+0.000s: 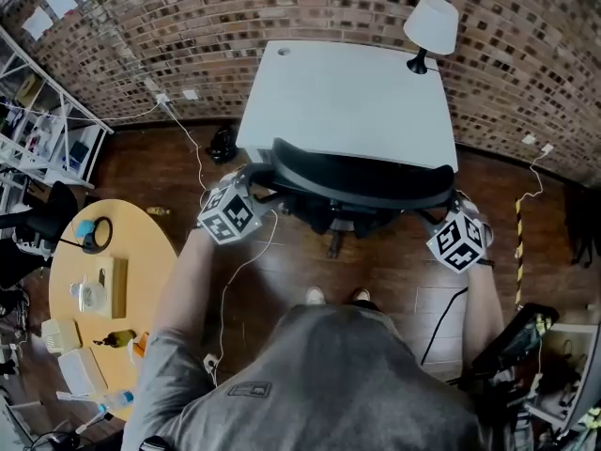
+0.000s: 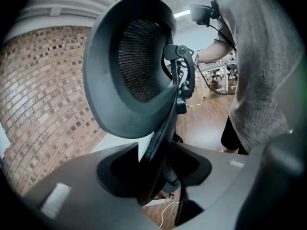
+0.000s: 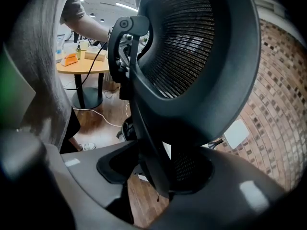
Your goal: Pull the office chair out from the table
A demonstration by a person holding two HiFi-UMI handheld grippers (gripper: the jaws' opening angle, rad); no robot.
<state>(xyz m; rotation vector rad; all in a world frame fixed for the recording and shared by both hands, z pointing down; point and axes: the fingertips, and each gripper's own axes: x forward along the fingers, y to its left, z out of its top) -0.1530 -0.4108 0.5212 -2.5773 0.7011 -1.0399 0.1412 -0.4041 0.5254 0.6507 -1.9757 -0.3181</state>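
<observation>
Partly tucked under the white desk (image 1: 347, 92), the chair (image 1: 362, 181) turns its curved black back toward the person. Left tongs (image 1: 252, 184) and right tongs (image 1: 439, 216), jaws part-way apart, each clamp one end of its smooth plastic rim, which frames dark mesh (image 2: 141, 61).
</observation>
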